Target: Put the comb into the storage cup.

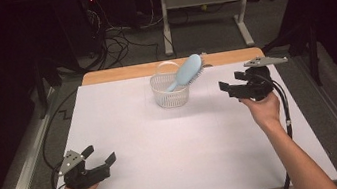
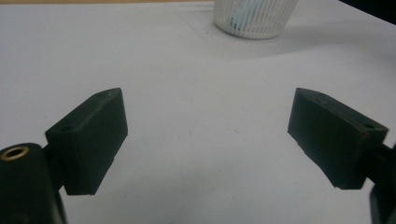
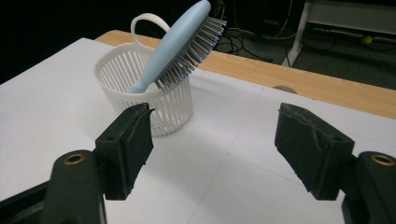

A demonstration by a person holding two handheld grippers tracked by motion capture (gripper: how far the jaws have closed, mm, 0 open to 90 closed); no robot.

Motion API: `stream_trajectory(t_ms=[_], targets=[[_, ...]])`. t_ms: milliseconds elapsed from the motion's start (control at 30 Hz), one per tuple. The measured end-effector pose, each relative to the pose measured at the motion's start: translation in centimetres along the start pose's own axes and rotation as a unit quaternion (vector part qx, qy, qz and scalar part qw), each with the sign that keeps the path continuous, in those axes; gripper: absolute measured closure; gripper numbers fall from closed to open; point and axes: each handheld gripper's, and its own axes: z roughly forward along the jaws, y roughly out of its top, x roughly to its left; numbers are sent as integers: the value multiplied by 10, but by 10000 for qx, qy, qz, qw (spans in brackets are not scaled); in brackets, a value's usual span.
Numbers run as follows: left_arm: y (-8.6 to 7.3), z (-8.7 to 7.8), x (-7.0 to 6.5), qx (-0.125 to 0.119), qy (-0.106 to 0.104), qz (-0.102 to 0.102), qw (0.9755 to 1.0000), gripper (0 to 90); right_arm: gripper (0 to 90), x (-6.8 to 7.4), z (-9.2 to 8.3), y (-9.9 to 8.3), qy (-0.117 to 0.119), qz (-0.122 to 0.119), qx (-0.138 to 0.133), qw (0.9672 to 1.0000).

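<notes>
Left claw (image 1: 96, 157): released, nothing held, rested low on the surface (image 1: 165, 150). Right claw (image 1: 229, 89): released, nothing held, beside the basket (image 1: 170, 94). Brush (image 1: 186, 71): propped handle-down in the basket, head overhanging. Risk: basket is tipped if the head is knocked.

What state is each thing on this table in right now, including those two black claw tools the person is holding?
Hairbrush: handle down in the basket, leaning, bristled head out over the rim.
Basket: upright on the white table.
Left gripper: open, holding nothing.
Right gripper: open, holding nothing, beside the basket.
</notes>
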Motion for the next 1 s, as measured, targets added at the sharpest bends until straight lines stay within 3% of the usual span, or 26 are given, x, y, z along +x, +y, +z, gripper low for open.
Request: stream_trajectory(t_ms=[1000], targets=[[0, 0, 0, 6, 0, -14, 10000, 113, 281, -14, -22, -15, -53, 115, -88, 9999]])
